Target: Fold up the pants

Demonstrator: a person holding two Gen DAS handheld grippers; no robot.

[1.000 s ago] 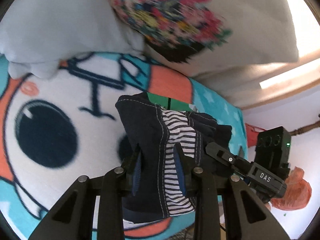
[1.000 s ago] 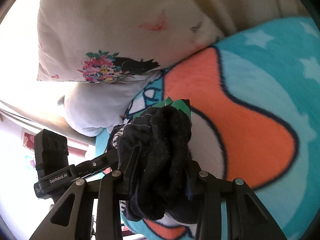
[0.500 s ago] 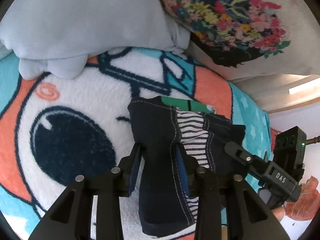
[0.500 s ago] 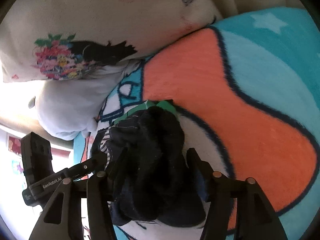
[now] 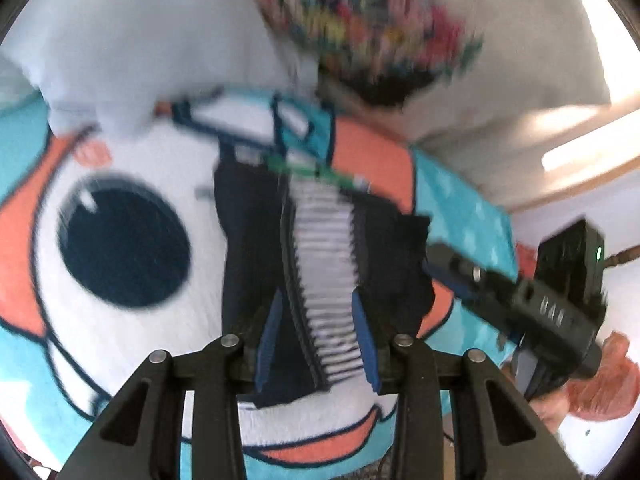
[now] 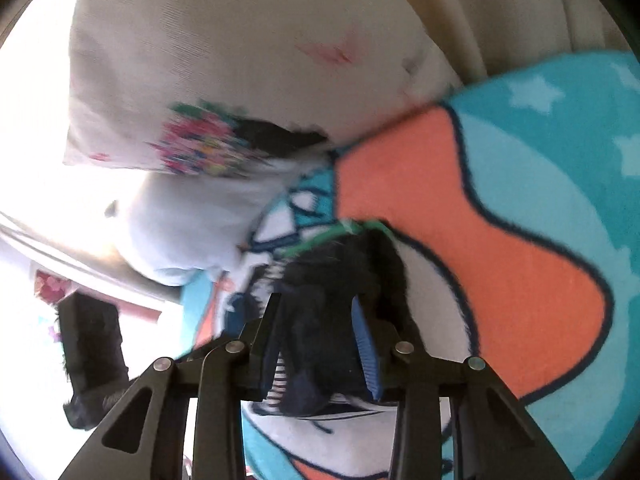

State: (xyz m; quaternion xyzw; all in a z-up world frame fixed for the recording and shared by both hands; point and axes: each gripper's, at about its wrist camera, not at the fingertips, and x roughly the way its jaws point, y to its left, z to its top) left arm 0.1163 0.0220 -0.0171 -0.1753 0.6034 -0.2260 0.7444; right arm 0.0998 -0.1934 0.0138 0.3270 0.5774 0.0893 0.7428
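Observation:
The dark navy pants (image 5: 256, 240), with a black-and-white striped lining and a green trim, hang bunched over the cartoon blanket (image 5: 120, 320). My left gripper (image 5: 316, 336) is shut on the pants at the striped part. My right gripper (image 6: 320, 340) is shut on the bunched dark fabric of the pants (image 6: 336, 280). The right gripper also shows in the left wrist view (image 5: 520, 300), close beside the pants on the right. Both views are motion-blurred.
A pale blue pillow (image 5: 140, 48) and a cream pillow with a floral print (image 5: 360, 24) lie at the head of the bed, just beyond the pants. The blanket (image 6: 520, 240) spreads to the right. A white wall and wooden bed edge (image 5: 580, 152) are at right.
Both grippers have kept their hold and are moving the pants; the views have shifted back away from the pillows, and the pants now hang stretched longer between the left fingers.

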